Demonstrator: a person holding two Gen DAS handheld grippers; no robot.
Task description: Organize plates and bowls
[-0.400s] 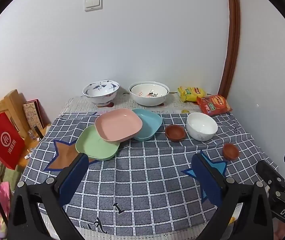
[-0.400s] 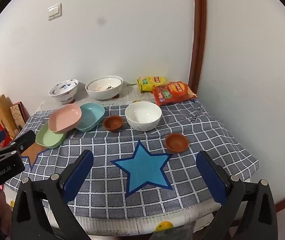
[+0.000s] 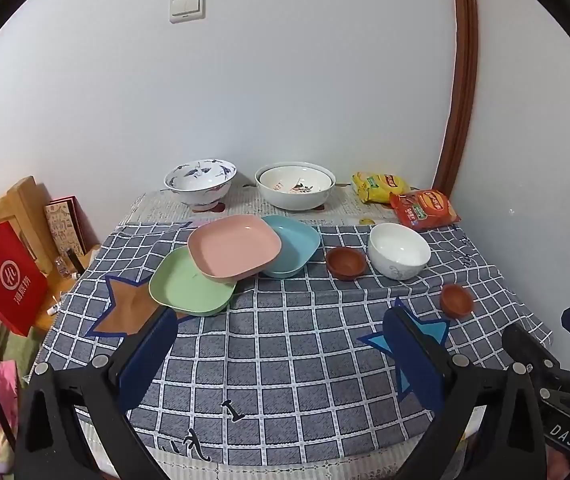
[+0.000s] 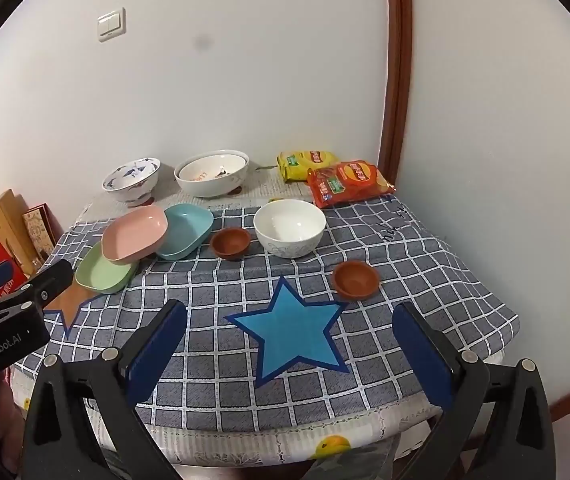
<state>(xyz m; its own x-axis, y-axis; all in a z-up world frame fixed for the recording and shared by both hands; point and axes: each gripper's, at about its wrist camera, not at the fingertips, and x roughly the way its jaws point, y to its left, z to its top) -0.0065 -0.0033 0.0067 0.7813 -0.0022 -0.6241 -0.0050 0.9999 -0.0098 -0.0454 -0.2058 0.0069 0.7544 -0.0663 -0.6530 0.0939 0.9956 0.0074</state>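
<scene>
The pink plate (image 3: 234, 247) lies tilted across the green plate (image 3: 189, 284) and the blue plate (image 3: 293, 245), all three overlapping toward the far left part of the bench (image 3: 285, 344). Right of them sit a small brown bowl (image 3: 345, 263), the white bowl (image 3: 398, 250), and a second brown bowl (image 4: 355, 280) alone nearer the right edge. My left gripper (image 3: 281, 356) hovers over the near edge, fingers spread wide and empty; the plates lie ahead and slightly left of it, so I judge this hand the nearer. My right gripper (image 4: 289, 350) is equally wide and empty, with the lone brown bowl just ahead. Readable writing: "GenRobot.AI" and "DAS" on the gripper bodies. The snack packets' (image 4: 349, 182) print is too small to read.
</scene>
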